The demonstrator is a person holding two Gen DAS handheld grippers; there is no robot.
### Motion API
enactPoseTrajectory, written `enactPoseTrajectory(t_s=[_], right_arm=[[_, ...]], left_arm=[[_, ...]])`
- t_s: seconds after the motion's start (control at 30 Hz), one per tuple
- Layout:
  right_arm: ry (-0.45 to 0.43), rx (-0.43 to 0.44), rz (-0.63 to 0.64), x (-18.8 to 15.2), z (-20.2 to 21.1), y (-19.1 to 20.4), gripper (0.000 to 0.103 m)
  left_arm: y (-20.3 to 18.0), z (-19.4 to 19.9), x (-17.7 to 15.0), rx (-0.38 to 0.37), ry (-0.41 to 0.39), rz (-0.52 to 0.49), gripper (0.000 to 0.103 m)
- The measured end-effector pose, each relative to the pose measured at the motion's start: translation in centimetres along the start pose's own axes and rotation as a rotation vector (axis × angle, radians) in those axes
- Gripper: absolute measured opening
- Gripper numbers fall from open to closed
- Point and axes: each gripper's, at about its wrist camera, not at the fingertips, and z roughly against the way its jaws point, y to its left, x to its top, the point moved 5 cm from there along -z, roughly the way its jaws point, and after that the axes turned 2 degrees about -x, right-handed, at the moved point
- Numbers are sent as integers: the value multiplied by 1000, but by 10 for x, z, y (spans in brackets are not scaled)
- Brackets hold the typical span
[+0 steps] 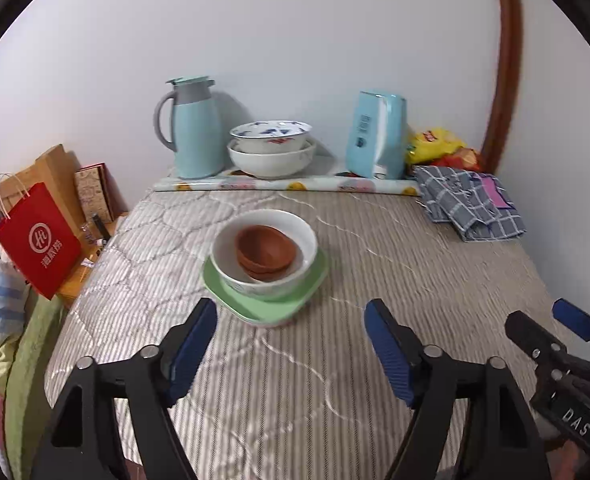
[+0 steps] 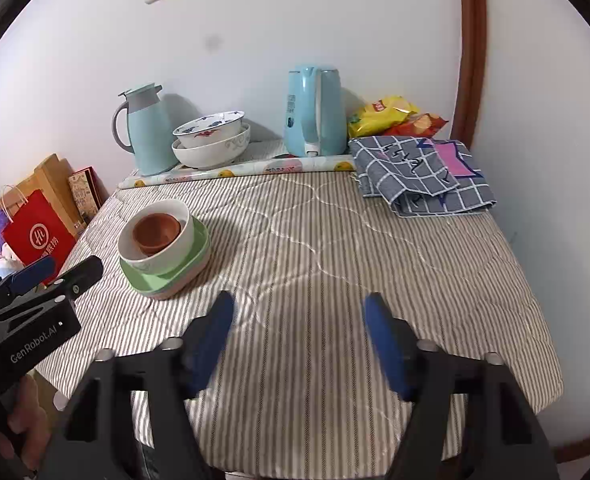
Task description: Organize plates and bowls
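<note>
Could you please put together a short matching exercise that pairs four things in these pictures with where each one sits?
Things:
1. brown bowls
2. green plate
3. blue-patterned bowl
4. checked cloth

Places:
A. at the bottom of the near stack, under the white bowl
B. nested in the plain white bowl by the back wall
C. inside the white bowl of the near stack
D. at the table's far right corner, in front of the snack bags

Pairs: 1-C, 2-A, 3-B, 4-D

Brown bowls (image 1: 266,254) in white bowl (image 1: 264,280) — on green plates (image 1: 269,306).
</note>
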Motion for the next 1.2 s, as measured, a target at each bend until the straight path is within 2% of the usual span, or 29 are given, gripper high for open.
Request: enactPoseTrajectory(t_s=[0.07, 0.27, 1.2], right_arm=[[-19, -19, -2, -3, 8, -6, 87], [-25, -44, -21, -10, 17, -18, 93], [-40, -57, -3, -15, 32, -7, 95]], left_arm=[[-4, 5, -3, -9, -1, 5, 81], [-5, 10, -11, -19, 12, 18, 84], [0, 24, -14, -6, 1, 34, 86]])
